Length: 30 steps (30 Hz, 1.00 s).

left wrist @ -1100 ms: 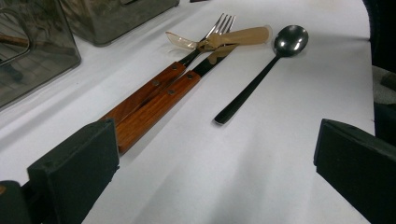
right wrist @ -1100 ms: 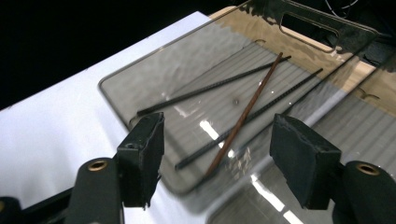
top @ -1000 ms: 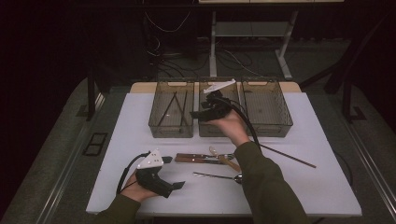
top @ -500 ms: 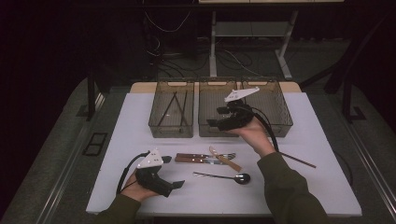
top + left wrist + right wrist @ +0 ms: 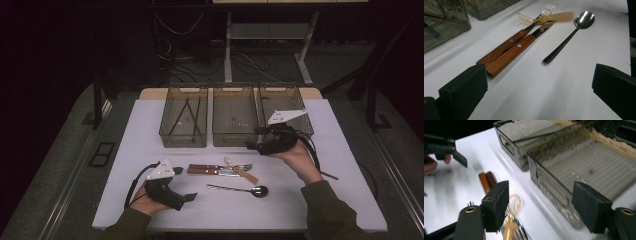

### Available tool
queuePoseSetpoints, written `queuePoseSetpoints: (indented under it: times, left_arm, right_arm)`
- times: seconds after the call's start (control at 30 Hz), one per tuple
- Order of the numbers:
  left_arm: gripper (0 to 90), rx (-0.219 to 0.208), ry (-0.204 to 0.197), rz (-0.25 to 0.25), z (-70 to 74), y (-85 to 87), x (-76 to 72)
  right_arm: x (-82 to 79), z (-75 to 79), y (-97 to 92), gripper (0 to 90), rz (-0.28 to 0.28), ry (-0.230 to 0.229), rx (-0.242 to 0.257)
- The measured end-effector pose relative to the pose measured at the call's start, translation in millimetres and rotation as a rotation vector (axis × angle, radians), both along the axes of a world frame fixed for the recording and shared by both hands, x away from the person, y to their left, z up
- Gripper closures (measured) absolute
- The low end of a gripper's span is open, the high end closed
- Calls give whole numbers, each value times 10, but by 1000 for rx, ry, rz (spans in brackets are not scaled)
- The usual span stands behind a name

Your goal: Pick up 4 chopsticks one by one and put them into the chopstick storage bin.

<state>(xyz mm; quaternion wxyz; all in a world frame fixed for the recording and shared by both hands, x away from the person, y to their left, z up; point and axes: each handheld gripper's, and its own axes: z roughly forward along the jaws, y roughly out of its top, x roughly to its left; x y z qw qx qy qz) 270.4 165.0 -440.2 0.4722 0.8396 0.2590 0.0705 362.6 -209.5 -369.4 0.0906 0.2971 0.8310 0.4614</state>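
Hovering with nothing between its jaws, the right gripper (image 5: pixel 256 143) stood parted in front of the near wall of the right bin (image 5: pixel 300 107); jaws had just been opening, no object between them. In the right gripper view both black pads (image 5: pixel 495 205) showed clear white table and bin wall in the gap. The person's right hand (image 5: pixel 295 155) held it from below, cable trailing back toward the sleeve.

Left gripper (image 5: pixel 192 197) sat low at the near left of the table, jaws wide apart and empty, pointing right toward the cutlery. The left gripper view showed bare table between its pads (image 5: pixel 464 86).

Cutlery lay between the two grippers, near centre of the white table (image 5: pixel 345 200):
- two wooden-handled pieces (image 5: pixel 207 170) side by side, touching, handles to the left; one is a fork (image 5: pixel 546 10), the other I couldn't tell, its tip sat under the plastic piece
- a translucent amber plastic utensil (image 5: pixel 240 170) lying across their metal ends
- a metal spoon (image 5: pixel 240 189) just nearer, bowl to the right, apart from the rest

Far side: three smoky clear bins in a row. Left bin (image 5: pixel 184 136) held a few thin dark sticks (image 5: pixel 186 116). Middle bin (image 5: pixel 235 137) looked bare. A thin rod (image 5: pixel 327 175) lay on the table beside the right wrist.
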Motion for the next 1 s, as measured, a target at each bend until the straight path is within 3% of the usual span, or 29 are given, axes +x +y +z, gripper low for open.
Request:
queuePoseSetpoints:
  times: [0.4, 0.57, 1.0]
  left_arm:
    - [0, 0, 0, 2, -5, -5, 0]
    - [0, 9, 0, 1, -7, -5, 1]
    - [0, 5, 3, 5, -4, 3, 6]
  right_arm:
    - [-195, -136, -534, 308, -33, 26, -44]
    - [-280, -211, -820, 325, -56, 63, -58]
    - [-400, -376, -1331, 544, -122, 88, -140]
